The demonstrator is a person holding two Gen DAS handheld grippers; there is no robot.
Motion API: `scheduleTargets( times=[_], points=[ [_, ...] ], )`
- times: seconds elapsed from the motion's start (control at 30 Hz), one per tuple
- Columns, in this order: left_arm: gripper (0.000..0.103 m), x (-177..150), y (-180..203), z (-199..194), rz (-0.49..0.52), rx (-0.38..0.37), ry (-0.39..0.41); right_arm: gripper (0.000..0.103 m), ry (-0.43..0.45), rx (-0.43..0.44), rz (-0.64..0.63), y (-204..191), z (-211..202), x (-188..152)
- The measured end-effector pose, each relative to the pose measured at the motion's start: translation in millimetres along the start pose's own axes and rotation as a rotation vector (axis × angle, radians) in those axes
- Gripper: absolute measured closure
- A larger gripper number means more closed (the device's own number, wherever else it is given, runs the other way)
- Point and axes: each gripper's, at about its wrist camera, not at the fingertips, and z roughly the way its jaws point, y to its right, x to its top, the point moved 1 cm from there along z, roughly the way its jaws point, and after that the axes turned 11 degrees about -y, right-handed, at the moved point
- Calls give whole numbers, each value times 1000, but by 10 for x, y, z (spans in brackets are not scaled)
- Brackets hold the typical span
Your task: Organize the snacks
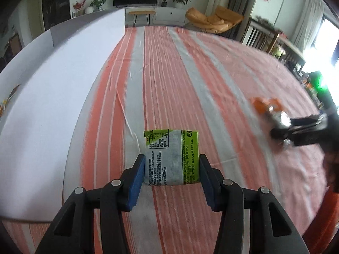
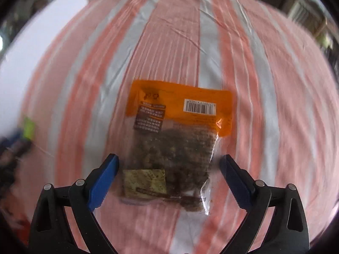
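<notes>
**Green packet gripped, orange pouch between open jaws**

The left gripper (image 1: pixel 171 167) is clamped on a small green-and-silver snack packet (image 1: pixel 171 156); its blue pads (image 1: pixel 137 180) press the packet's two side edges. The packet shows its back: a silver middle panel with dense black Chinese print, a boxed nutrition table near its far end, and lime-green bands along the right side and far edge. A line of digits runs along the left margin, but it is too small to read with certainty. No brand name can be made out.

Taking that packet as the landmark, the striped cloth (image 1: pixel 169 74), salmon and pale grey, spreads beneath and beyond it. A white board (image 1: pixel 63 84) lies to its left. To its right and a little farther off, blurred, sit the orange pouch (image 1: pixel 267 105) and the dark right gripper above it.

In the right wrist view the right gripper (image 2: pixel 169 169) stands wide, its blue pads (image 2: pixel 103 184) on either side of the orange pouch (image 2: pixel 178 139) and clear of it. The pouch lies flat on the cloth. Its far half is orange, with a white barcode label, a brown block of white Chinese text too blurred to read, and a small tear-notch triangle at the right edge. Its near half is clear film showing dark brown, crumbly contents and a yellowish printed sachet (image 2: pixel 146 183) in the near left corner. The green packet shows as a lime smear at the left edge.
</notes>
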Motion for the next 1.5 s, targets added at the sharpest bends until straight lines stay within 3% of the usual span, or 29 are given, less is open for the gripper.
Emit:
scheduleTargets(
  times=[0.1,0.2,0.37,0.5,0.7,0.8,0.83,0.87,0.93,1.03,1.1,1.27,1.33,1.5],
  points=[
    [54,17,1,-226,-9,-61,41,27,20,23,-14,54,-71,-60],
    [54,107,-35,-470,-21,-118,86,28,24,194,50,242,-222,-121],
    [54,324,-357,-1034,-69,-157,182,28,147,407,62,115,-777,-3],
    [54,468,-881,-1397,-137,-81,234,28,248,503,-86,-701,-1405,322],
    [54,444,-1853,-1620,-274,45,226,28,294,609,-292,-2049,-1877,587],
    [54,418,-2186,-1559,-318,101,190,27,283,623,-359,-2620,-1875,716],
    [49,404,-2236,-1517,-328,129,178,25,278,617,-377,-2791,-1828,753],
    [43,387,-2295,-1469,-340,161,160,24,273,610,-386,-2927,-1785,803],
    [15,332,-2367,-1401,-368,207,140,17,246,578,-408,-3199,-1653,877],
    [11,229,-2418,-1380,-378,226,171,16,235,441,-431,-3423,-1478,885],
    [8,168,-2446,-1356,-378,237,183,16,257,402,-431,-3406,-1413,873],
    [8,150,-2428,-1397,-373,284,213,16,271,496,-390,-3396,-1406,1101],
    [8,155,-2382,-1469,-375,309,239,16,293,497,-385,-3384,-1413,1208],
    [0,91,-2184,-1847,-374,336,397,16,362,448,-444,-3478,-1594,1085]
  ],
)
